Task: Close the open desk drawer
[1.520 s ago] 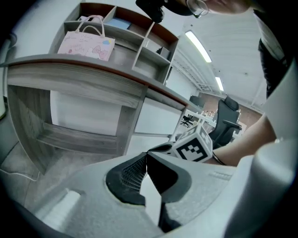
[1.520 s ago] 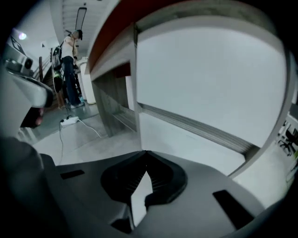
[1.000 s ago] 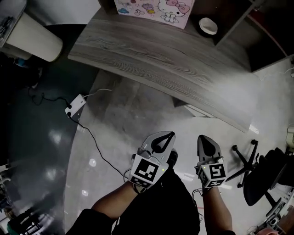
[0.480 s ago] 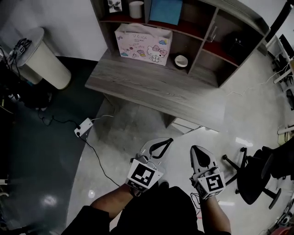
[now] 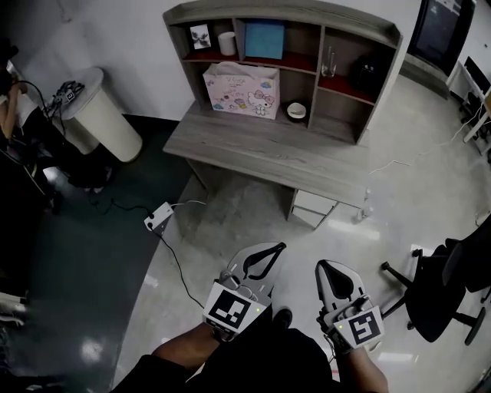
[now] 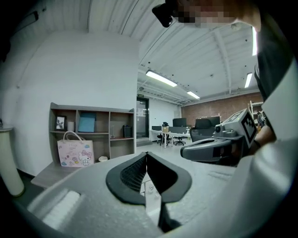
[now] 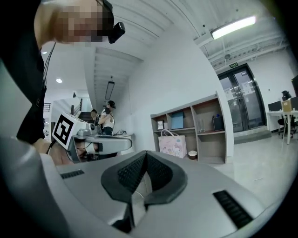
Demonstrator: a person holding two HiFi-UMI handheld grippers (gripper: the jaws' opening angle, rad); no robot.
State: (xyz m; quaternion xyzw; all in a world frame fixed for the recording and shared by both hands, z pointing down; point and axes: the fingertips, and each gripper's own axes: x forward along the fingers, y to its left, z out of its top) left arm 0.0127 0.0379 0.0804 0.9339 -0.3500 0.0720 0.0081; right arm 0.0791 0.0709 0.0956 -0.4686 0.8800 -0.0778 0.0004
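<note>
Drawer (image 5: 313, 208): open, under right end of desk (image 5: 261, 150), far side. Left gripper (image 5: 278, 248), right gripper (image 5: 320, 265): fingers closed, empty, near side, well apart from drawer. Both raised since a second ago. Shelf unit (image 5: 284, 9) newly in full sight.

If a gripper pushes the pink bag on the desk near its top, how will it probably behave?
The pink bag looks like thin paper and stands upright, so it is probably light and would tip or slide easily. Its sides would likely crumple rather than resist. Whether anything inside weighs it down cannot be seen.
</note>
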